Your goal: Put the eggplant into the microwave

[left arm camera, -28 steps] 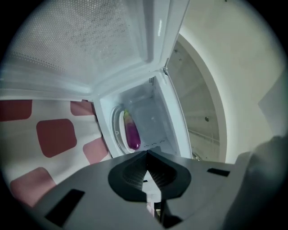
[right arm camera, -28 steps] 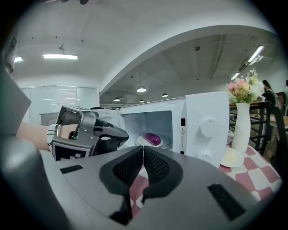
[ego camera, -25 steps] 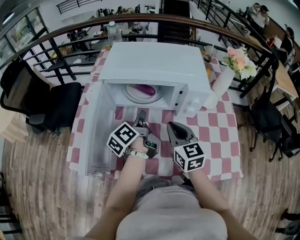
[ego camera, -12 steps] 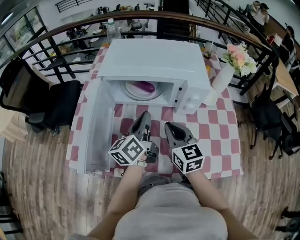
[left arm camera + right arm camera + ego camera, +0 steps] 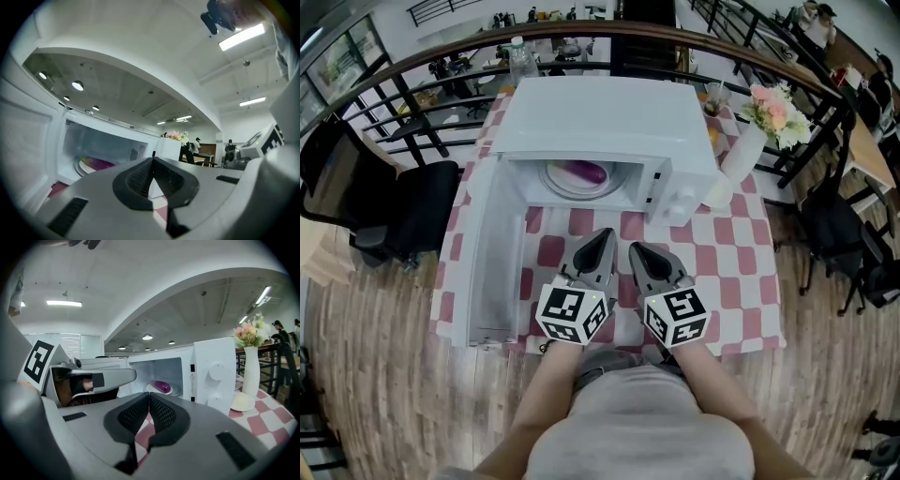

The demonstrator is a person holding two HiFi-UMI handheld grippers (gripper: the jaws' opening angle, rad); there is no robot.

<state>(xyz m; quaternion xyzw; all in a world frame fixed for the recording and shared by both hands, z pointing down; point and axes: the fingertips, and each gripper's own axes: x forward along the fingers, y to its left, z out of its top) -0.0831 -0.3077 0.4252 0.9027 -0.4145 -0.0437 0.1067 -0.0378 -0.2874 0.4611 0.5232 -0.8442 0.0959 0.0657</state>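
The purple eggplant [image 5: 586,172] lies on the glass turntable inside the white microwave [image 5: 609,112], whose door [image 5: 492,253] hangs open to the left. The right gripper view shows the eggplant [image 5: 161,386] in the cavity, and the left gripper view shows a strip of the eggplant [image 5: 99,164]. My left gripper [image 5: 605,234] and right gripper [image 5: 637,250] hover side by side over the checked cloth in front of the oven, well short of the opening. Both point toward it. The left gripper [image 5: 153,159] and the right gripper [image 5: 149,394] are shut with nothing between their pads.
The red-and-white checked table [image 5: 727,272] carries a white vase [image 5: 741,157] of flowers [image 5: 776,117] and a small white dish [image 5: 719,195] right of the microwave. A bottle [image 5: 523,61] stands behind it. A railing [image 5: 412,70] curves round the back; black chairs [image 5: 389,211] stand left.
My left gripper has rolled upright and drawn back and to the right, ending level beside the right gripper. The right gripper, eggplant and door have stayed put.
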